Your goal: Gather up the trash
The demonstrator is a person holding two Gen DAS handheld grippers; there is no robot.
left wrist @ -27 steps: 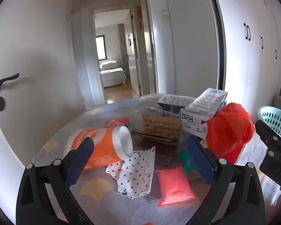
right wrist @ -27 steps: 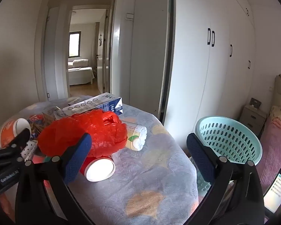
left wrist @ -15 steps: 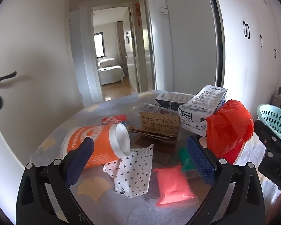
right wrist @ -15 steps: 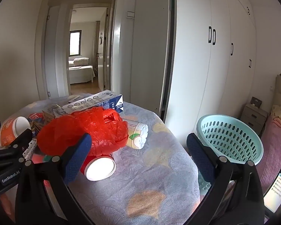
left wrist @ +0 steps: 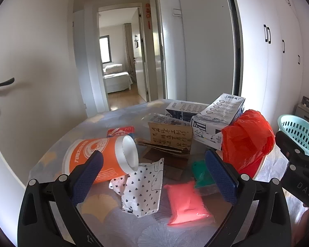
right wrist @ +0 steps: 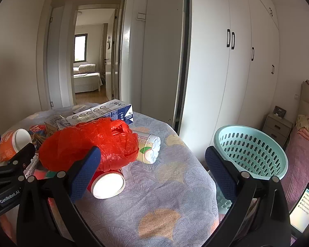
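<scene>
Hovering over trash, both grippers spread wide, grasping nothing.
Left gripper (left wrist: 153,173) and right gripper (right wrist: 153,169) are facing the worktop (right wrist: 166,195); the orange cup (left wrist: 101,160) is lying sideways, mouth pointing right.

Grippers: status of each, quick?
Left gripper: open, holding nothing, above the table trash.
Right gripper: open, holding nothing, by the red bag.

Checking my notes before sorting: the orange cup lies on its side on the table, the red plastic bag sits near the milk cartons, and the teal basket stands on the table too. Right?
One thing is off: the teal basket is not on the table; the right wrist view shows it standing beside the table, off its edge. The orange cup does lie on its side, and the red plastic bag sits by the milk cartons.
</scene>
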